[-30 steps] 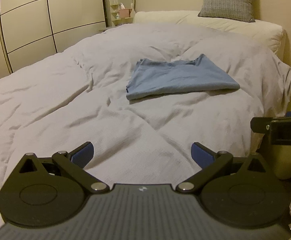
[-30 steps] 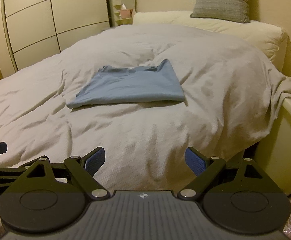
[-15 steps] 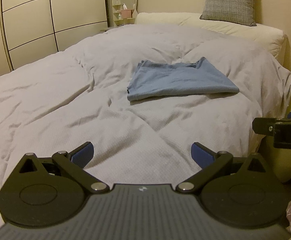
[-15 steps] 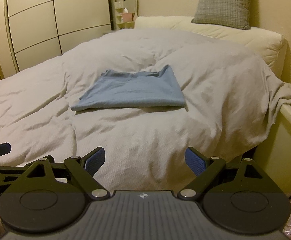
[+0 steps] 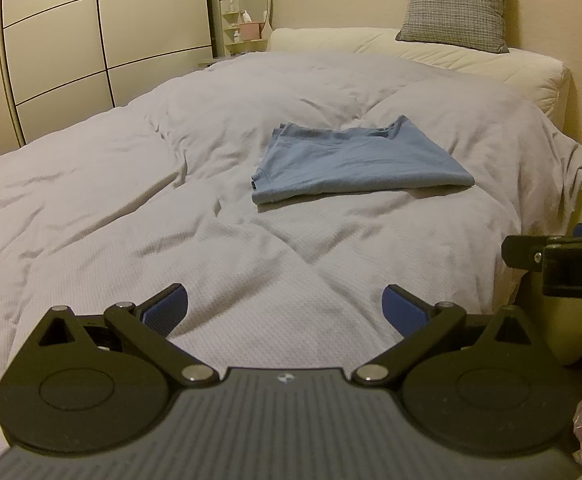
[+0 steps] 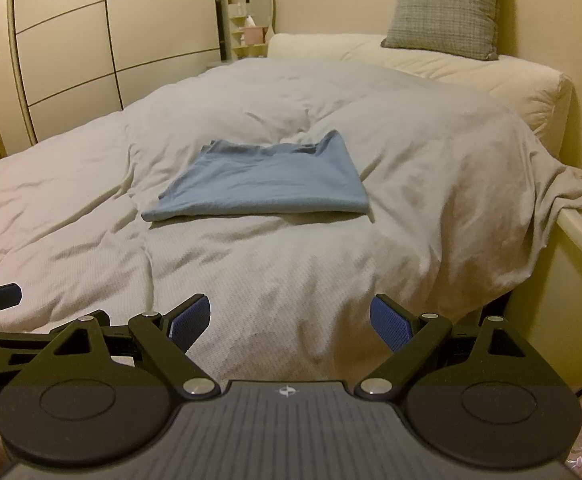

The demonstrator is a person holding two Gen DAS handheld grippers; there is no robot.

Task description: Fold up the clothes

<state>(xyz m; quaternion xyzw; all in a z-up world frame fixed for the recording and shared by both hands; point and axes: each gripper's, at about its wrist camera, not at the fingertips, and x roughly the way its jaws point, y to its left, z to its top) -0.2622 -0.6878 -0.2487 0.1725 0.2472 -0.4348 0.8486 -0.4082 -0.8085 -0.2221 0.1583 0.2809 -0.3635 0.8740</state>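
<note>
A blue garment [image 5: 355, 164] [image 6: 267, 180] lies folded into a flat rectangle on the grey duvet [image 5: 131, 220] [image 6: 431, 160], toward the bed's far middle. My left gripper [image 5: 285, 308] hovers open over the near part of the duvet, well short of the garment, with nothing between its blue pads. My right gripper [image 6: 290, 322] is also open and empty, near the bed's front edge. Part of the right gripper shows at the right edge of the left wrist view, and a left finger shows at the left edge of the right wrist view.
A grey cushion [image 5: 457, 4] leans on the cream headboard bolster [image 5: 451, 60]. A wardrobe [image 5: 91, 40] with curved panel doors fills the left wall, with a small shelf and oval mirror [image 5: 253, 12] beside it. The cream bed frame [image 6: 571, 280] runs along the right.
Both grippers have drawn slightly back and tilted, so the garment sits a little lower in each view. The garment itself has not moved, and both grippers stay open.
</note>
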